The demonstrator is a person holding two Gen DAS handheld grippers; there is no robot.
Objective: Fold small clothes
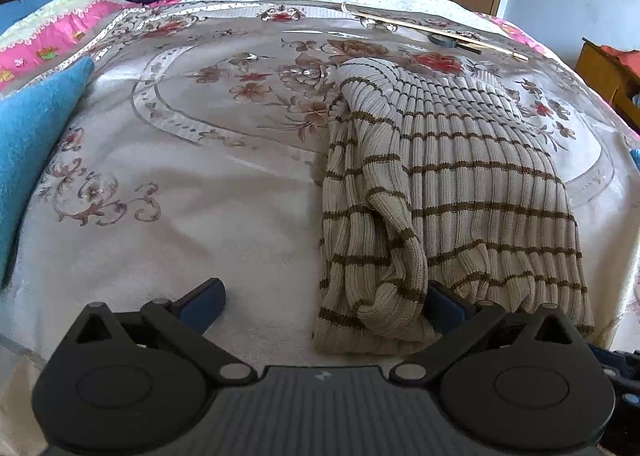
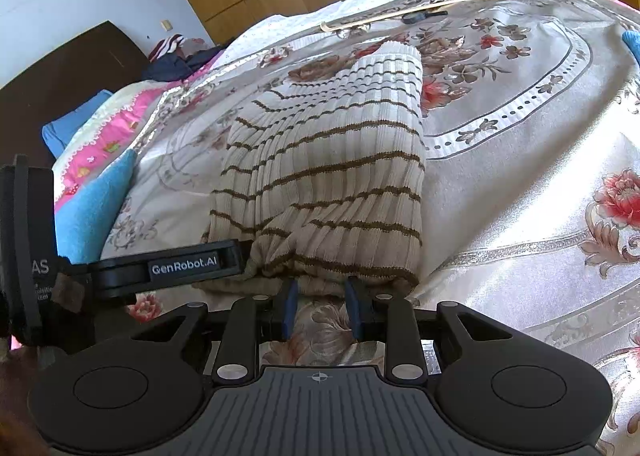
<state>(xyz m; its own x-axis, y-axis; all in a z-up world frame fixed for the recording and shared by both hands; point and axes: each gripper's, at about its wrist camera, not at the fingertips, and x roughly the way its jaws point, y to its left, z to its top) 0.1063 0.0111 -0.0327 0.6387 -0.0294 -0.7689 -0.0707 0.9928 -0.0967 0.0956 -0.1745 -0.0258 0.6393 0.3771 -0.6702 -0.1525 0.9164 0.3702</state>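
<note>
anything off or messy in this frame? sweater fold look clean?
Not clean. The striped sweater is folded lengthwise, but a sleeve lies bunched and twisted along its left edge instead of flat. Also odd: a thin wooden stick and a small dark object lie on the bedspread beyond it.

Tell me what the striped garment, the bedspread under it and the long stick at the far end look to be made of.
Striped garment: rib-knit yarn, probably wool or acrylic; raised ribs show, matte cream with brown stripes.
Bedspread: smooth woven fabric, perhaps satin-like polyester; it has a faint sheen and a printed floral pattern.
Long stick: pale, thin and straight, likely wood or bamboo; too distant to be sure.
</note>
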